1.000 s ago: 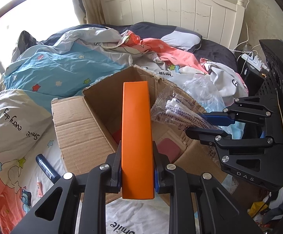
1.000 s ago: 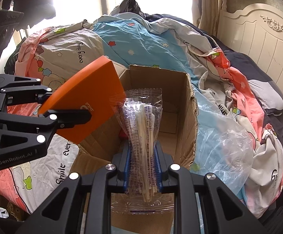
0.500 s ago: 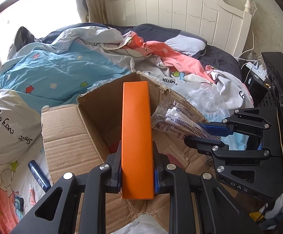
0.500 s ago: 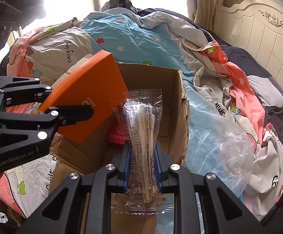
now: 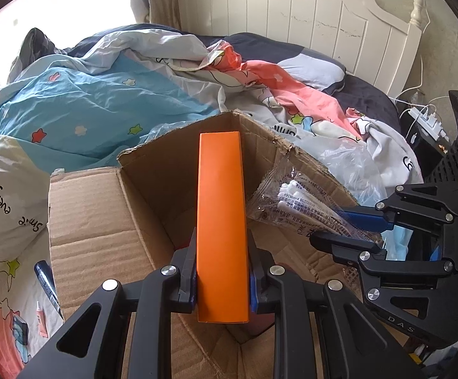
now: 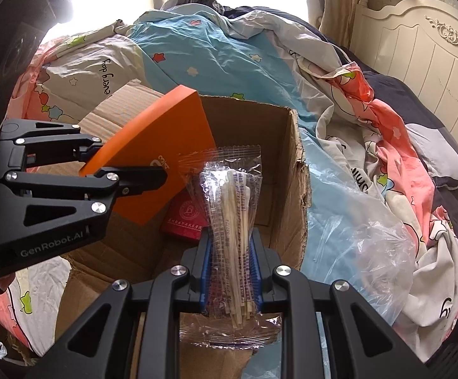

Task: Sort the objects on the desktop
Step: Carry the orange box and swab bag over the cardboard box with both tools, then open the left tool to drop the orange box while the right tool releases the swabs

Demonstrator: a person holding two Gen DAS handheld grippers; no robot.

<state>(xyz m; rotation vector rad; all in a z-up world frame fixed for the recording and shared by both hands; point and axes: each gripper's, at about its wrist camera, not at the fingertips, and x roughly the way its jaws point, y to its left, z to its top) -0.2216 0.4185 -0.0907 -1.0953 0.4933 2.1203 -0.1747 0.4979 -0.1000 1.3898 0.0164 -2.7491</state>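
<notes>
The left claw (image 5: 222, 271) is clamped tight on an orange box (image 5: 221, 214), its two fingers pressed flat against the long sides of the box. The box is held on edge above the open cardboard carton (image 5: 102, 221), pointing toward the carton's far corner. In the right wrist view the same orange box (image 6: 153, 161) hangs over the carton's left wall, with the left claw (image 6: 124, 170) gripping it from the left.

The right claw (image 6: 230, 271) is closed on a clear packet of cotton swabs (image 6: 232, 208), the blue pads pinching the packet near its lower end so the swab tips stand up above the carton's opening. From the left wrist view the packet (image 5: 295, 202) lies above the carton's right rim, held by the right claw (image 5: 352, 224).

Inside the cardboard carton (image 6: 279, 170), on its floor, lies a red booklet (image 6: 184, 218), just below the orange box. The carton rests on a bed covered by a rumpled quilt (image 6: 203, 60) in blue, white and coral. A crumpled clear plastic bag (image 6: 367, 237) lies against the carton's right wall. Left of the carton, on the quilt, lie a dark blue tube (image 5: 47, 281) and a small pink tube (image 5: 41, 319). A white headboard (image 5: 298, 15) stands beyond the carton.
</notes>
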